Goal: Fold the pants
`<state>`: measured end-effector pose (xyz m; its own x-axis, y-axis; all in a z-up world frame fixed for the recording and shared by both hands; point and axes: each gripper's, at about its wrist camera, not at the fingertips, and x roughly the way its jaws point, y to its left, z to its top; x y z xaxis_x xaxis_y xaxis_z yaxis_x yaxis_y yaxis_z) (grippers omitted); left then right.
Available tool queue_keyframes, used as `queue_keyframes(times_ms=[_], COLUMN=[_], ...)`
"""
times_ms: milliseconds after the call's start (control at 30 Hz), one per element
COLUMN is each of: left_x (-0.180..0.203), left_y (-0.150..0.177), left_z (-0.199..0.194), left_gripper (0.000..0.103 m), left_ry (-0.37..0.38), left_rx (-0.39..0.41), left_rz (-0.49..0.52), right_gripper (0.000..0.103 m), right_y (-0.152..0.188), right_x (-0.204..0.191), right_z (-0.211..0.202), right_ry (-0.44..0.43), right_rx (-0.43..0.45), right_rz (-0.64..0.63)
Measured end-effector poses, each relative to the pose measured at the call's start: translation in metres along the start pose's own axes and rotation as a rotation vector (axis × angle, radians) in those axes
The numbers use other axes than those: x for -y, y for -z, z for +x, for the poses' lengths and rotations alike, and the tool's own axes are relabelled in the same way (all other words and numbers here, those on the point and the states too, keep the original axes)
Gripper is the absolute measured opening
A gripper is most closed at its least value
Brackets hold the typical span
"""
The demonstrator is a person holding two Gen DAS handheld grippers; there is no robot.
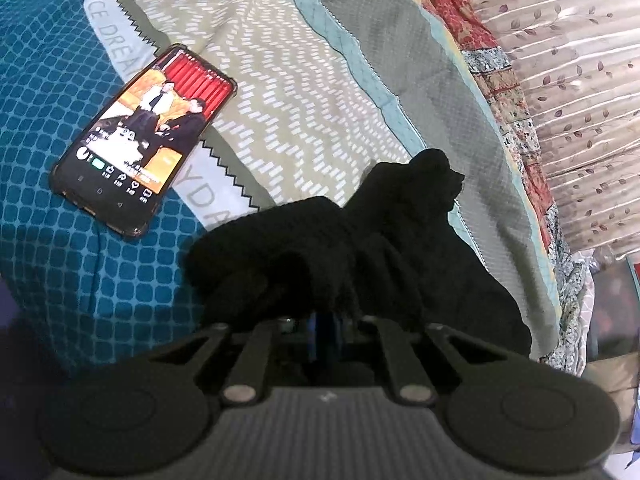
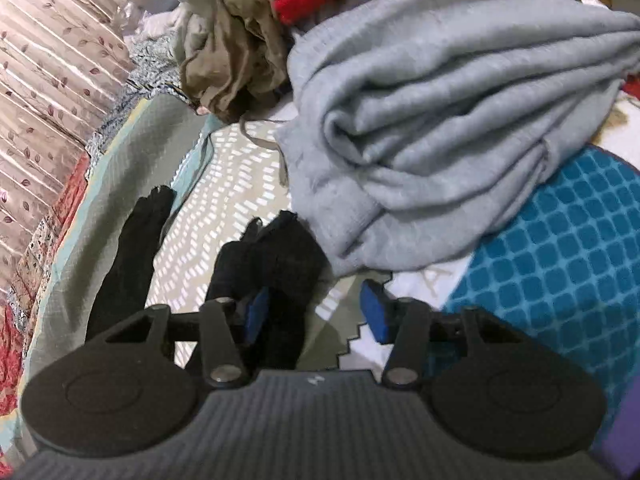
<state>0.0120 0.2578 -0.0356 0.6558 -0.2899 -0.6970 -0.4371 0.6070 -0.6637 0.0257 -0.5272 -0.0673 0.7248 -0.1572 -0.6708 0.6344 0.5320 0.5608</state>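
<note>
Both tongs at pants [image 1: 360,248]: my L tongs [image 1: 326,320] pinch them, R tongs [image 2: 316,312] spread, bunch by left pad, legs running away.

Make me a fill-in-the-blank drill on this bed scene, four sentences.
1. The left gripper is shut on the ___ pants.
2. On the bedspread, left of them, lies a lit ___.
3. The right gripper is ___.
4. The blanket beyond it is ___.
Missing words: black; phone; open; grey.
</note>
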Motion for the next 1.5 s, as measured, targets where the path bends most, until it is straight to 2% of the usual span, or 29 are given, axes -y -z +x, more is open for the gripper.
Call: queue_keyframes(times_ms=[233,433,533,600,633,667,833,867,900,933,967,1033,1100,1333,1400,1433,1500], left_x=[0.009,0.007,0.005,0.005,0.005,0.004,0.007,0.008,0.01,0.012,0.016,0.026,0.039,0.114,0.13,0.133,0.134], left_y=[-0.009,-0.009,-0.01,-0.009,-0.009,-0.009,-0.008,-0.007,-0.007,-0.009,-0.011,-0.019,-0.031,-0.071,-0.074,-0.073,-0.069], left_z=[-0.009,-0.004,0.0,0.002,0.002,0.003,0.006,0.007,0.006,0.004,0.002,-0.004,-0.008,-0.017,-0.018,-0.017,-0.01], left_gripper=[0.008,0.008,0.008,0.008,0.008,0.008,0.008,0.007,0.007,0.006,0.006,0.005,0.005,0.005,0.006,0.006,0.006], left_ry=[0.034,0.035,0.032,0.03,0.029,0.027,0.019,0.018,0.015,0.017,0.022,0.037,0.067,0.198,0.219,0.222,0.206], left_rx=[0.027,0.022,0.011,0.004,0.002,0.0,-0.008,-0.006,0.001,0.007,0.013,0.033,0.049,0.112,0.126,0.124,0.108], left_rz=[0.026,0.012,0.009,0.012,0.013,0.014,0.033,0.038,0.042,0.049,0.057,0.075,0.086,0.161,0.176,0.182,0.192], right_gripper=[0.012,0.012,0.017,0.032,0.045,0.048,0.048,0.047,0.04,0.003,0.002,0.002,0.002,0.002,0.003,0.008,0.009], right_y=[-0.01,-0.008,0.001,0.006,0.009,0.012,0.017,0.016,0.014,0.013,0.013,0.01,-0.001,-0.078,-0.095,-0.098,-0.093], right_x=[-0.014,-0.007,0.003,0.014,0.02,0.023,0.014,0.013,0.012,0.008,0.003,-0.011,-0.028,-0.099,-0.11,-0.108,-0.102], right_z=[-0.039,-0.061,-0.047,-0.039,-0.036,-0.035,-0.021,-0.015,-0.012,-0.01,-0.011,-0.03,-0.046,-0.071,-0.073,-0.073,-0.068], right_ry=[-0.078,-0.031,0.007,-0.001,-0.007,-0.01,-0.02,-0.027,-0.035,-0.049,-0.06,-0.07,-0.116,-0.179,-0.192,-0.213,-0.216], right_rx=[0.088,0.166,0.094,0.035,0.016,0.016,0.031,0.021,0.004,-0.017,-0.03,0.045,0.121,0.259,0.226,0.191,0.138], right_rz=[-0.002,0.016,0.043,0.078,0.1,0.112,0.043,0.029,0.021,0.017,0.013,-0.018,-0.039,-0.09,-0.085,-0.075,-0.082])
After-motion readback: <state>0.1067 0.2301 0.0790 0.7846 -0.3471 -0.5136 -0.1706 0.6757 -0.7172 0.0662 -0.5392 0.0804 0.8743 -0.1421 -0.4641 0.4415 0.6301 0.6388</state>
